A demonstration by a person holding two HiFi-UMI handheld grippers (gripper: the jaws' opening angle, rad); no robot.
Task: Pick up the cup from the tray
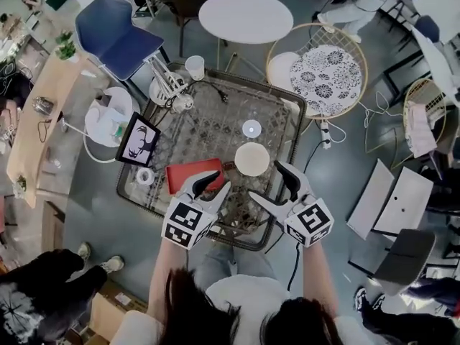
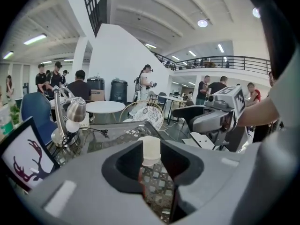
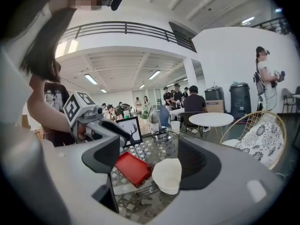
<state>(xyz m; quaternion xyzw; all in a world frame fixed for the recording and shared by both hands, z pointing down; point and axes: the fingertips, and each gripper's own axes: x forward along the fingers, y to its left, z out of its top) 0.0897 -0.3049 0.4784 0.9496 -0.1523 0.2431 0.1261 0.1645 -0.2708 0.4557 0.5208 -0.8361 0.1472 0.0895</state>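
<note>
A white cup (image 1: 252, 159) stands on the patterned glass table (image 1: 215, 124), just right of a flat red tray (image 1: 188, 175). The tray has nothing on it. My left gripper (image 1: 213, 187) hovers over the tray's near right corner, open by a narrow gap. In the left gripper view the cup (image 2: 151, 149) shows through that gap (image 2: 157, 172). My right gripper (image 1: 264, 180) is open wide just short of the cup, on its near right side. In the right gripper view the cup (image 3: 168, 175) and the tray (image 3: 133, 168) lie ahead between its spread jaws (image 3: 152, 165), untouched.
Also on the table are a framed deer picture (image 1: 138, 139), a tape roll (image 1: 145, 176), a desk lamp (image 1: 169, 92), a second white cup (image 1: 194, 67) and a small white disc (image 1: 251, 129). A blue chair (image 1: 118, 34), a round white table (image 1: 246, 16) and a wicker chair (image 1: 316, 70) stand behind.
</note>
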